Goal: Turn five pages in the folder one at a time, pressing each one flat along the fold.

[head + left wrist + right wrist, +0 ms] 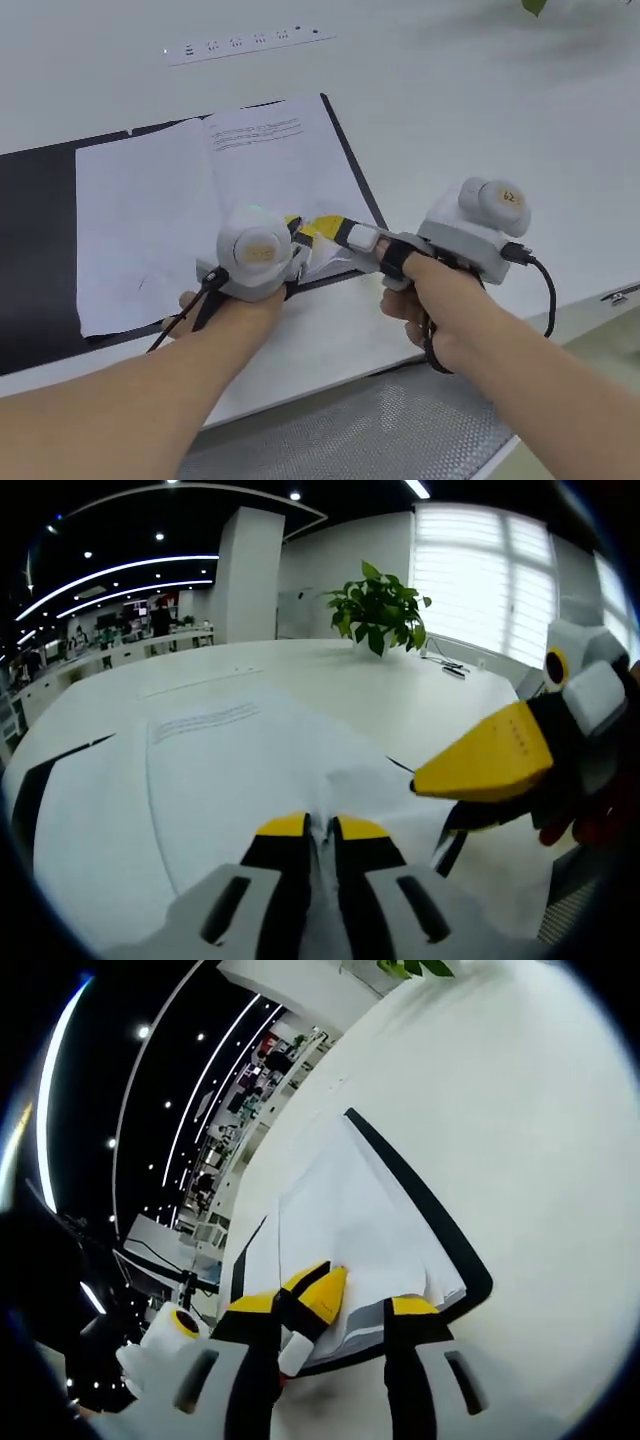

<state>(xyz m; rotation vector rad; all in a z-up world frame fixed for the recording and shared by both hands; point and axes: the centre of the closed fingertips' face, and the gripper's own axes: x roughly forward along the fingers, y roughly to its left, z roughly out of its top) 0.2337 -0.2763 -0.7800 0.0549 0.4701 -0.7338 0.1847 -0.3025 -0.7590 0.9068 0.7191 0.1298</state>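
The folder [145, 215] is found open on the white tabletop [450, 110], its black cover [35, 260] exposed at the left. Both tongs are positioned at its near right corner. The left tongs [322, 827] are seen nearly closed, with only a narrow slit between the yellow tips, resting low over the right-hand page [230, 770]. Whether a sheet is nipped cannot be told. The right tongs [333, 1308] are held wide open and grip nothing. Their jaws straddle the corner of the folder, and the left tongs' tips lie between them. A potted plant [378, 605] is noted at the far side of the tabletop and a white strip [245, 42] beyond the folder.
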